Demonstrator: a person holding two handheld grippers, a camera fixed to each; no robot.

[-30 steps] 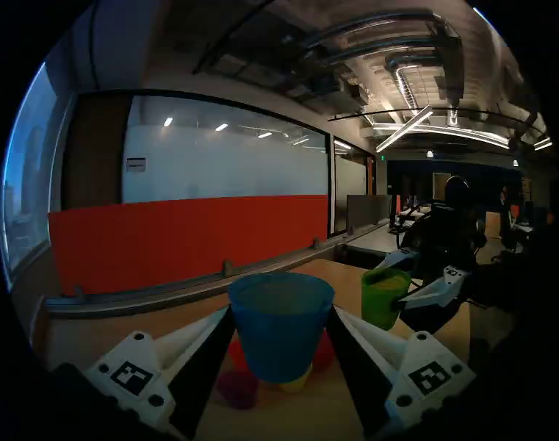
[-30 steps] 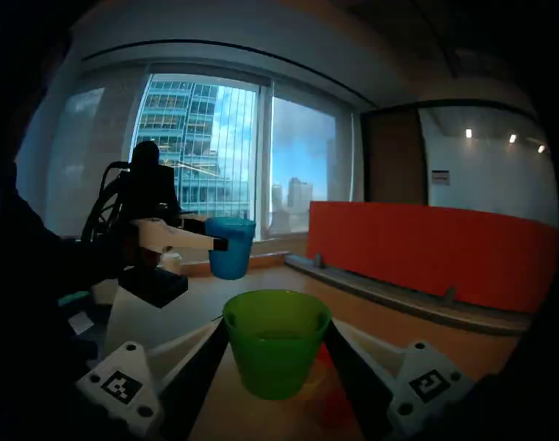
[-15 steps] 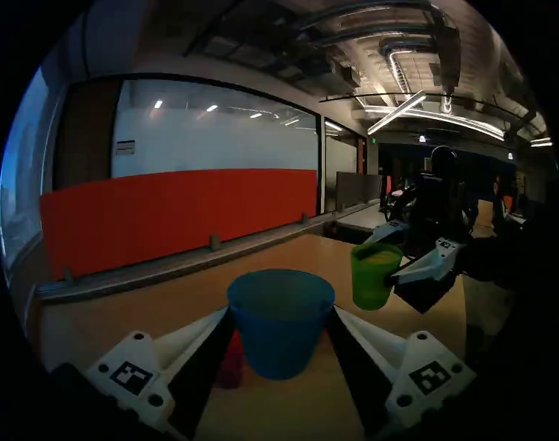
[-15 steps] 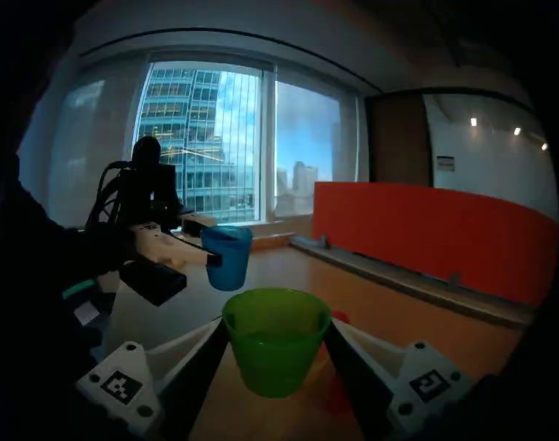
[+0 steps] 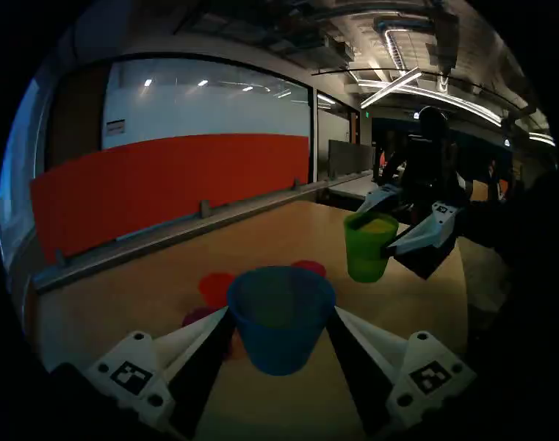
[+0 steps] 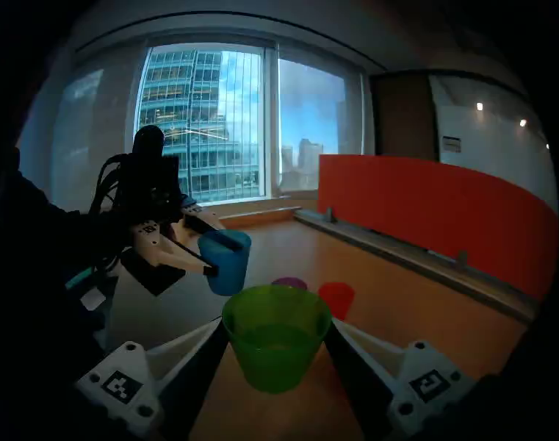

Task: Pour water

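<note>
In the left gripper view my left gripper [image 5: 280, 331] is shut on a blue cup [image 5: 280, 316], held upright above the wooden table [image 5: 206, 250]. Farther right in that view the right gripper [image 5: 386, 239] holds a green cup [image 5: 367, 246]. In the right gripper view my right gripper [image 6: 276, 345] is shut on the green cup [image 6: 276, 334], upright, with water low inside. The left gripper [image 6: 206, 257] carries the blue cup [image 6: 225, 261] at the left, tilted slightly. The two cups are apart.
A red cup [image 6: 336, 298] and a purple cup [image 6: 289, 283] stand on the table beyond the green cup. Red cups [image 5: 217, 287] and a purple one [image 5: 198, 317] sit behind the blue cup. An orange partition [image 5: 169, 176] and a rail line the table's far edge.
Both views have tipped downward, showing more table and the small cups on it. The two held cups have come closer together, and the blue cup has lowered.
</note>
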